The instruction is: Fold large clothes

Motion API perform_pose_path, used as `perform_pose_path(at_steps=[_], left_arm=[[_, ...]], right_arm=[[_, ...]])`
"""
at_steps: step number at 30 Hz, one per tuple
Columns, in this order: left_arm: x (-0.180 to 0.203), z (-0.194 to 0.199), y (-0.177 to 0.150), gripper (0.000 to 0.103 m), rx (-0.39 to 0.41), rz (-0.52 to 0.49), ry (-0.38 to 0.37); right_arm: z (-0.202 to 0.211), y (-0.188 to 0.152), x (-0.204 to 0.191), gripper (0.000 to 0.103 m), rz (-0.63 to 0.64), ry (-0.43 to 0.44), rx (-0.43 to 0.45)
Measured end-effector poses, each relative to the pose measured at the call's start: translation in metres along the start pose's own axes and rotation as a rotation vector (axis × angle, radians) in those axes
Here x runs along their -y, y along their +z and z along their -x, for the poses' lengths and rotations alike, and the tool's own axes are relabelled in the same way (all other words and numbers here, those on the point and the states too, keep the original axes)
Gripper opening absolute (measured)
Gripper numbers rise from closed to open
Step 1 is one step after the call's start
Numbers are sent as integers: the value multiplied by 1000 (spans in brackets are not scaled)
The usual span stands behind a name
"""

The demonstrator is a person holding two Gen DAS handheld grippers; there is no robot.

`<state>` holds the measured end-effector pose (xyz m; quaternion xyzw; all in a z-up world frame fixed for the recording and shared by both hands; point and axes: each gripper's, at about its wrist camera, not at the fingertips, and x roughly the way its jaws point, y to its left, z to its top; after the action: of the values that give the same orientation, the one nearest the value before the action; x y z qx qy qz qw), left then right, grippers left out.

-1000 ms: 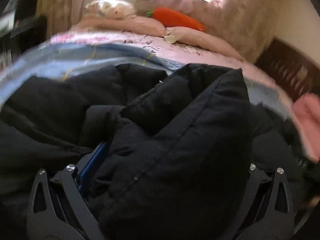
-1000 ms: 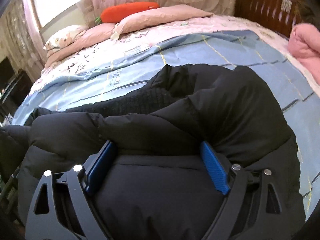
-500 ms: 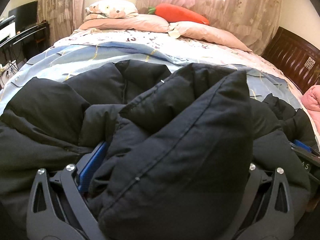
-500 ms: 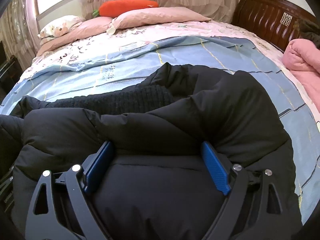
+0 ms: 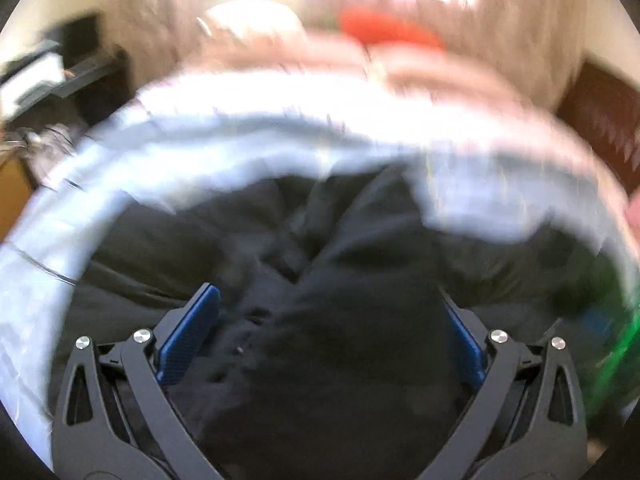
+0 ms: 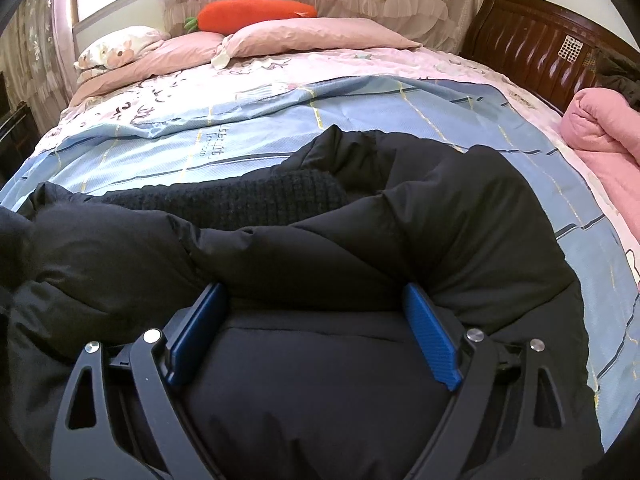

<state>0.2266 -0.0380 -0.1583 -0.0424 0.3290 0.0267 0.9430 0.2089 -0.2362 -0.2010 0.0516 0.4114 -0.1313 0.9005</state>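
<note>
A black puffy jacket [image 6: 460,232] lies bunched on the blue bedsheet [image 6: 360,120], its dark knit collar [image 6: 248,196] showing at the far side. My right gripper [image 6: 314,286] rests on it with the jaws wide. A padded fold bulges between the blue pads [image 6: 432,344], whose inner faces stay bare. The left wrist view is heavily blurred. In it my left gripper [image 5: 328,294] hovers above the jacket [image 5: 360,360] with the jaws wide, both blue pads [image 5: 188,336] uncovered and black fabric below and between them.
Pink pillows [image 6: 312,34] and an orange carrot cushion [image 6: 252,14] lie at the far side of the bed. A dark wooden headboard [image 6: 532,36] and a rolled pink quilt [image 6: 600,132] are on the right. A blurred green streak [image 5: 612,360] crosses the left view's right edge.
My left gripper has risen and tilted. The jacket fold that towered between its fingers now sits lower, and both pads show. The right gripper has hardly moved.
</note>
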Motion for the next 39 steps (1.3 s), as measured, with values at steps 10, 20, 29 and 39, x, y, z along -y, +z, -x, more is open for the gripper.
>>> perform_pose_path(at_steps=[10, 20, 29, 39], left_arm=[[106, 47, -20, 101, 154, -305, -275], [66, -12, -41, 101, 25, -296, -221], [30, -31, -57, 101, 82, -292, -274], [23, -50, -59, 101, 76, -224, -356]], right_arm=[[2, -1, 5, 90, -19, 30, 15], [-1, -2, 5, 91, -28, 46, 26], [-1, -1, 5, 91, -25, 46, 34], [-5, -2, -2, 93, -6, -2, 58]])
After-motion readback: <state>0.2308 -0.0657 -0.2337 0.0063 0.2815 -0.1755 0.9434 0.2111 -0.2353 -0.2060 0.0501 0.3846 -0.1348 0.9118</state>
